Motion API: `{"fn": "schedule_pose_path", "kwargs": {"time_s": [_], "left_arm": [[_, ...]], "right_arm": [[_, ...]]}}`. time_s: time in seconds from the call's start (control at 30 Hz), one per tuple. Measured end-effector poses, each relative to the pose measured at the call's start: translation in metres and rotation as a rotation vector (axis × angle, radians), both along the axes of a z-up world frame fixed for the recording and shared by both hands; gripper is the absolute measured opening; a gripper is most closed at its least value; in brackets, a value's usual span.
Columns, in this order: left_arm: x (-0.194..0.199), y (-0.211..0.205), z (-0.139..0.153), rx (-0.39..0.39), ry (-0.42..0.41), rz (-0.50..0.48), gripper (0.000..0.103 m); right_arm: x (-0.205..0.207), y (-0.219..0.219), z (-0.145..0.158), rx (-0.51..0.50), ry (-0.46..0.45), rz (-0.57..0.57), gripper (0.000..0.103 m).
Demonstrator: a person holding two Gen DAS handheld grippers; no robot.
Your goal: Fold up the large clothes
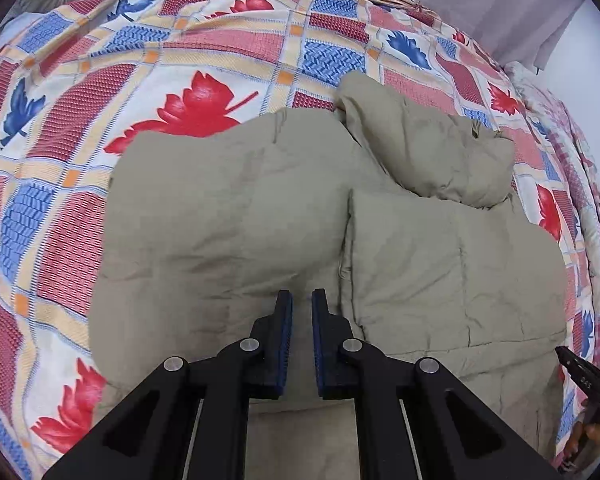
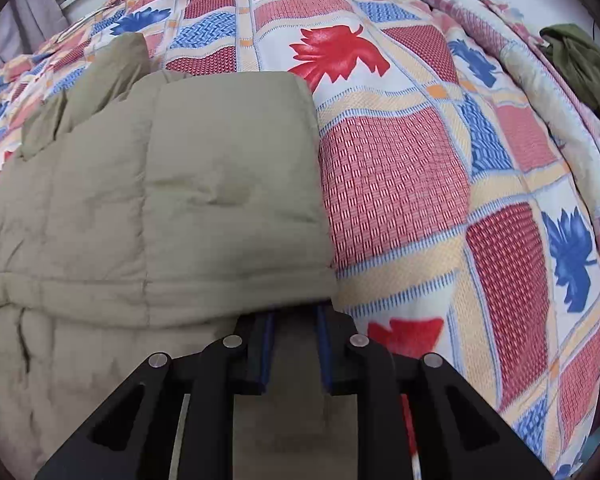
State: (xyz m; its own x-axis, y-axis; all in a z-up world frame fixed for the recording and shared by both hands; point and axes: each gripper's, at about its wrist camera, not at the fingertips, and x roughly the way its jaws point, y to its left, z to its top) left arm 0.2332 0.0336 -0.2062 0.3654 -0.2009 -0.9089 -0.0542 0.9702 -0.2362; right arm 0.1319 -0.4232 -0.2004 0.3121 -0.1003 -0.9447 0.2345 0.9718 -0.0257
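A: Please tell me first about the tongs. How does the left gripper (image 1: 302, 300) stand?

B: Its jaws are almost together, with only a thin slit between the blue pads (image 1: 286, 336). In the left wrist view I see jacket cloth behind the slit, but I cannot tell if a layer is pinched in it. So I say closed, and no more.

A: And the right gripper (image 2: 296, 314)?

B: Its tips go under the folded edge of the padded jacket (image 2: 188, 200), so the tips are hidden. Beige cloth fills the gap between the two pads (image 2: 266, 356). The pads press on it from both sides; this gripper holds the jacket at the near hem.

A: Where does the jacket lie?

B: On the bed, on the patterned bedcover (image 2: 400, 184). It is beige and quilted. In the left wrist view the jacket (image 1: 228, 216) shows two flat panels side by side, and a puffy sleeve (image 1: 432, 148) lies bunched over the far part of the right panel.

A: What else is around?

B: The cover has red and blue leaves in squares. At the right edge of the left view the other tool (image 1: 584, 376) is partly seen. In the right wrist view a dark green cloth (image 2: 580, 64) lies at the far right, well apart from the jacket.
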Motion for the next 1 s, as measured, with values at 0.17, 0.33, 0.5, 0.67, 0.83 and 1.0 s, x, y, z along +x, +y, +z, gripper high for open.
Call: {"fn": "schedule_pose_path", "kwargs": {"time_s": [0.17, 0.33, 0.5, 0.67, 0.83, 1.0], "left_arm": [[-0.005, -0.003, 0.023, 0.003, -0.040, -0.029, 0.011], [0.008, -0.039, 0.034, -0.028, -0.069, -0.065, 0.011], [0.024, -0.070, 0.015, 0.053, -0.051, -0.059, 0.011], [0.035, -0.070, -0.024, 0.138, 0.031, -0.026, 0.011], [0.039, -0.077, -0.032, 0.165, 0.019, -0.053, 0.011], [0.037, -0.077, -0.027, 0.182, 0.034, -0.052, 0.011]], "right_arm": [[-0.036, -0.008, 0.029, 0.102, -0.038, -0.027, 0.021], [-0.014, -0.037, 0.050, 0.191, -0.129, -0.131, 0.021], [0.036, -0.043, 0.051, 0.269, -0.184, -0.163, 0.021], [0.076, -0.030, 0.023, 0.288, -0.145, -0.114, 0.021], [0.087, -0.037, -0.022, 0.289, -0.079, -0.150, 0.017], [0.086, -0.035, -0.029, 0.265, -0.082, -0.136, 0.017]]}}
